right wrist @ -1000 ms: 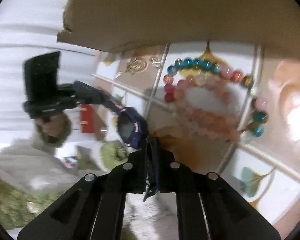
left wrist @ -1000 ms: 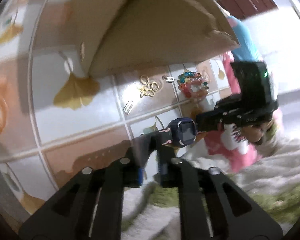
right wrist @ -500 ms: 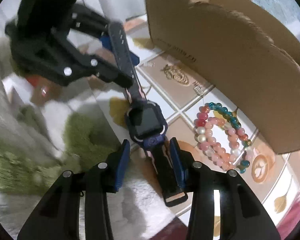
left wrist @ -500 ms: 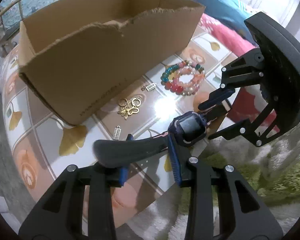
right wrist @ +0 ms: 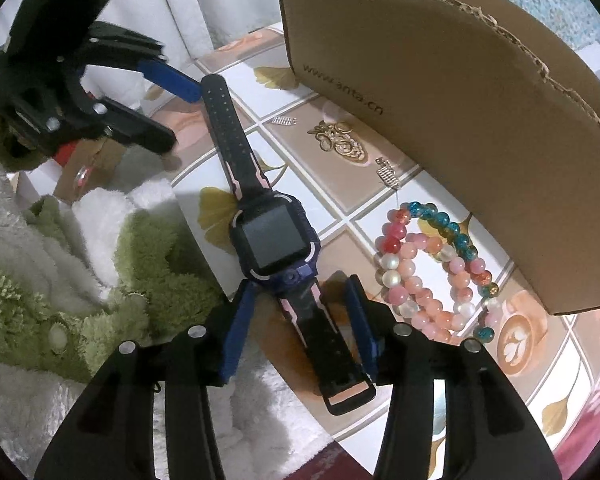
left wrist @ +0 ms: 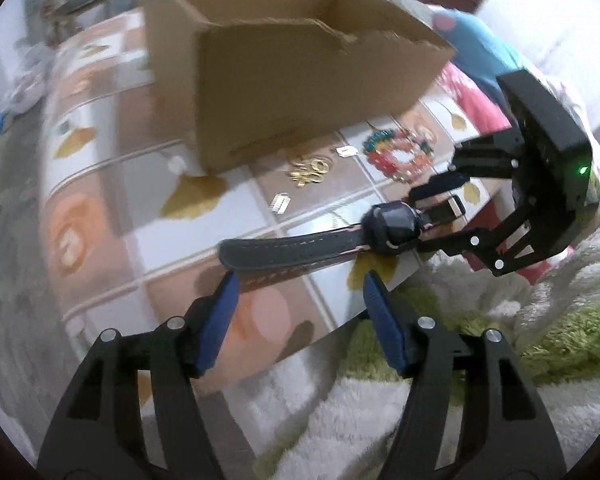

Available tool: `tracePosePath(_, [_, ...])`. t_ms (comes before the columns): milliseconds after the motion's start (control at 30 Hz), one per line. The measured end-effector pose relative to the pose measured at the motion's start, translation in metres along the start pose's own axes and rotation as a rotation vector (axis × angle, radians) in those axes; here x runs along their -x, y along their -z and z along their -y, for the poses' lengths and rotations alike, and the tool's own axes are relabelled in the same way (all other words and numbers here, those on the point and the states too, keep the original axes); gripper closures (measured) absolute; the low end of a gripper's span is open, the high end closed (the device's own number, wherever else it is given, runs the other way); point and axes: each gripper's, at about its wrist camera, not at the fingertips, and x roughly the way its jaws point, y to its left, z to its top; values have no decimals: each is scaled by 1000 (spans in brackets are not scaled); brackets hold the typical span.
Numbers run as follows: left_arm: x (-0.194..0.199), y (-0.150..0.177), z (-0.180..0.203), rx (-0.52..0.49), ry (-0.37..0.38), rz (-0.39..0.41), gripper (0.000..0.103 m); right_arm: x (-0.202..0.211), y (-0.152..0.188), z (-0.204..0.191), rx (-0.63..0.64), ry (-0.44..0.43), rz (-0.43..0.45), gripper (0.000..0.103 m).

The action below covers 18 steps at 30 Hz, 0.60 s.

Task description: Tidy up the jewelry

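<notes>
My left tongs (left wrist: 298,296) were spreading apart, their blue pads (left wrist: 220,320) clear of everything, with only the tip of the watch strap just beyond them and nothing pinched. Ahead of them the watch (left wrist: 394,225) lay stretched flat across the tiled tabletop (left wrist: 100,168), its long strap pointing toward my left tongs and its dark face near the table's edge. Behind it stood the open cardboard box (left wrist: 300,80), its torn rim toward me. In front of the box, from left to right, lay a small silver charm (left wrist: 281,203), a cluster of gold rings and charms (left wrist: 310,168), another small silver piece (left wrist: 346,152) and the coil of coloured bead bracelets (left wrist: 398,156). At the far right my right tongs (left wrist: 440,204) hung over the buckle end of the strap.

From my right hand's camera, a green and white fluffy rug (right wrist: 100,264) lay at the left, below the table edge. My right tongs (right wrist: 300,320) were also opening, and the buckle end of the strap lay between the pads (right wrist: 358,320) without either one pressing on it. The watch's square screen faced up just beyond the tips. To the right sat the bead bracelets, touching one another, beside the box wall.
</notes>
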Motion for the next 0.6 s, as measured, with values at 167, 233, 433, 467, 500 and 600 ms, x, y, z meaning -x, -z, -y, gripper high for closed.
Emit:
tracePosePath(167, [12, -8, 1, -33, 0, 60, 39, 6, 2, 15, -34, -51, 15, 56])
tracePosePath(233, [4, -16, 6, -77, 4, 60, 38, 6, 1, 20, -55, -81, 19, 56])
tracePosePath(433, [-28, -29, 27, -183, 47, 47, 39, 9, 3, 20, 19, -27, 0, 71])
tracePosePath(467, [-31, -28, 29, -199, 58, 39, 40, 10, 3, 21, 29, -27, -4, 75])
tracePosePath(500, [-34, -27, 30, -207, 71, 34, 40, 11, 4, 22, 34, -27, -5, 75])
tracePosePath(600, [-39, -23, 31, -208, 92, 7, 40, 13, 5, 30, 61, -14, 2, 76])
